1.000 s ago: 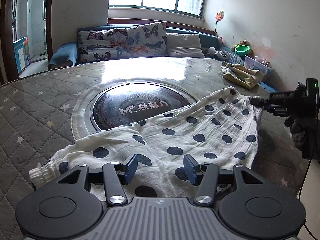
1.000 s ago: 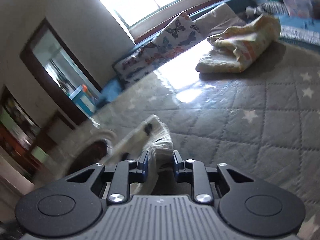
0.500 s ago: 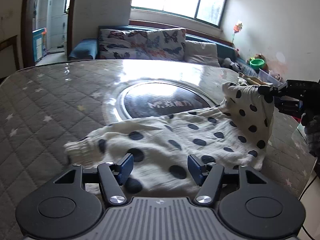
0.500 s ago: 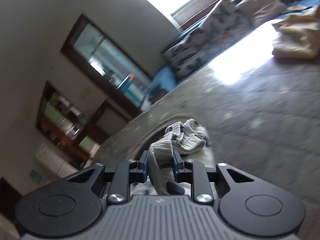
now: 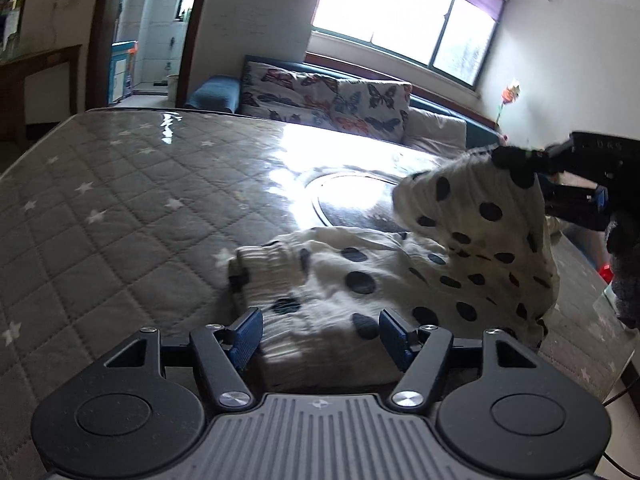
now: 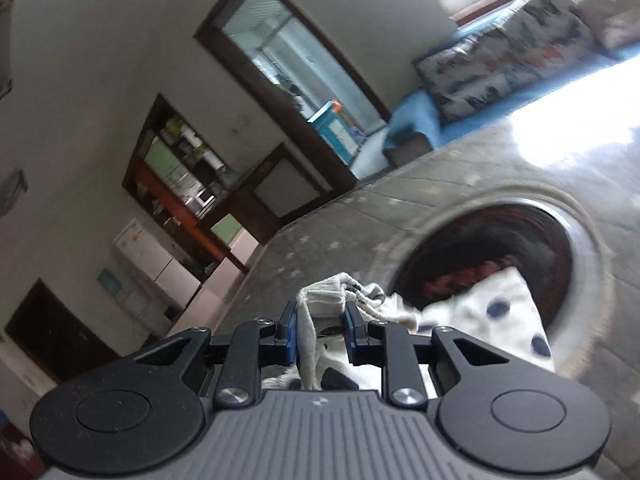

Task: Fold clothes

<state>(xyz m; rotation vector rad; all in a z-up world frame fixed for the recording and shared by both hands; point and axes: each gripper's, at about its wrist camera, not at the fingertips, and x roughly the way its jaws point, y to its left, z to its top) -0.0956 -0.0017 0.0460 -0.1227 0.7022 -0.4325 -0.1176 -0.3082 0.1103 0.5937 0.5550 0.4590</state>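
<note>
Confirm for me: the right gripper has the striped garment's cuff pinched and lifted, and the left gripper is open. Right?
Not quite: the garment is polka-dotted, not striped, as the left wrist view shows. The right gripper does pinch its lifted cuff, and the left gripper is open.

No legible text anywhere.
</note>
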